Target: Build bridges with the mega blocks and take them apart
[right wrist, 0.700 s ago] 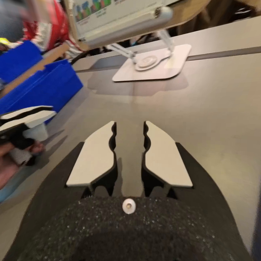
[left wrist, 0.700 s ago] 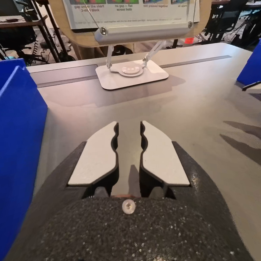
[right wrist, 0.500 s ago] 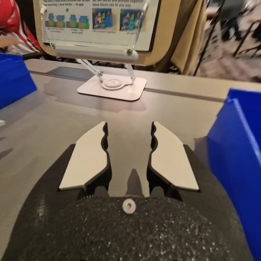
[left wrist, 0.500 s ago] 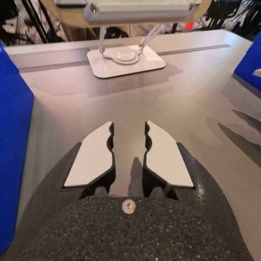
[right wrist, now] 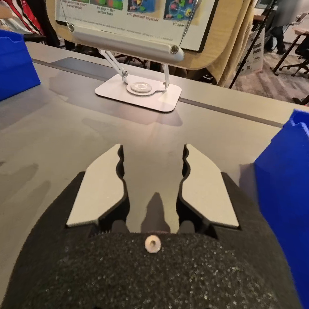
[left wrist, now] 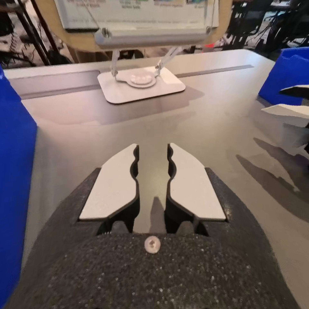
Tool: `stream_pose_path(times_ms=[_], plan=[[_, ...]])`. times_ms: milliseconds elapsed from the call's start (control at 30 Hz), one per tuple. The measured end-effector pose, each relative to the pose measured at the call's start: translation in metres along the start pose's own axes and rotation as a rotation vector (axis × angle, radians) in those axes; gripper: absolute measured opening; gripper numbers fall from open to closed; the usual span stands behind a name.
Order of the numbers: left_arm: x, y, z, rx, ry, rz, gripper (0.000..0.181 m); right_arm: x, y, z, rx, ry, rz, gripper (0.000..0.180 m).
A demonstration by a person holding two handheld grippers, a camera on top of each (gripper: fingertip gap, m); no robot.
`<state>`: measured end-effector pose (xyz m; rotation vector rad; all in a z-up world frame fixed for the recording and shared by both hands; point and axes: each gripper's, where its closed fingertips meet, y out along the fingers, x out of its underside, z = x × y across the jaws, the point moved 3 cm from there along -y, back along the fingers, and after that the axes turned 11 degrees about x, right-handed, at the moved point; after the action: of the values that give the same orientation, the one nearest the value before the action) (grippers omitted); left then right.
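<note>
Both claws hover spread and empty over the bare grey surface (right wrist: 66, 133), left claw (left wrist: 153, 147) and right claw (right wrist: 152, 147), seemingly poised between blue bins (right wrist: 284, 184) to fetch blocks.

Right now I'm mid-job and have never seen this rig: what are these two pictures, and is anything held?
Each picture looks forward from a camera on a hand-held two-finger gripper. The left gripper and the right gripper are both open and empty, over a bare grey table. A white stand at the far edge holds an instruction sheet. Blue bins sit at either side: one by the left gripper, another by the right. No blocks are visible.
</note>
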<state>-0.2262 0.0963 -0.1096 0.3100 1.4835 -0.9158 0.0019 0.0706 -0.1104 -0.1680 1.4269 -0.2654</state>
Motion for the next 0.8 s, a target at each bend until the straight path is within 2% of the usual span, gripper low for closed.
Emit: stream_pose_path(times_ms=[33,100,133,167,233,300,333,400,500,567,667,800], plan=[[0.003,0.001,-0.003,0.007,-0.032,-0.026,0.035,0.001,0.001,-0.001,-0.009,0.006,-0.009,0.068],[0.011,0.006,-0.005,0.049,-0.146,-0.119,0.051,0.003,0.001,-0.001,-0.006,0.001,-0.020,0.068],[0.013,0.008,-0.004,0.090,-0.222,-0.185,0.052,0.003,0.001,-0.001,-0.002,-0.005,-0.016,0.068],[0.011,0.010,-0.002,0.141,-0.293,-0.230,0.046,0.002,0.001,-0.002,0.000,-0.010,-0.011,0.067],[-0.002,0.009,0.008,0.313,-0.379,-0.202,0.013,0.003,0.001,-0.005,-0.009,-0.022,-0.014,0.067],[-0.014,0.006,0.011,0.423,-0.426,-0.105,0.018,0.004,0.002,-0.006,-0.005,-0.035,-0.019,0.067],[-0.013,0.004,0.006,0.411,-0.411,-0.089,0.018,0.003,0.002,-0.006,-0.004,-0.037,-0.015,0.067],[-0.010,0.001,-0.013,0.267,-0.304,-0.047,0.019,0.003,0.001,-0.006,-0.005,-0.037,-0.009,0.066],[-0.005,-0.010,-0.038,0.054,-0.115,0.024,0.033,0.003,0.001,-0.006,-0.002,-0.039,-0.008,0.066],[-0.005,-0.015,-0.042,0.006,-0.097,0.037,0.047,0.004,0.001,-0.006,-0.003,-0.036,-0.011,0.067],[-0.011,-0.020,-0.040,0.010,-0.119,0.089,0.051,0.003,0.001,-0.007,-0.023,-0.002,-0.009,0.067],[-0.011,-0.023,-0.041,-0.013,-0.085,0.085,0.070,0.003,0.000,-0.005,-0.040,0.043,-0.015,0.068]])
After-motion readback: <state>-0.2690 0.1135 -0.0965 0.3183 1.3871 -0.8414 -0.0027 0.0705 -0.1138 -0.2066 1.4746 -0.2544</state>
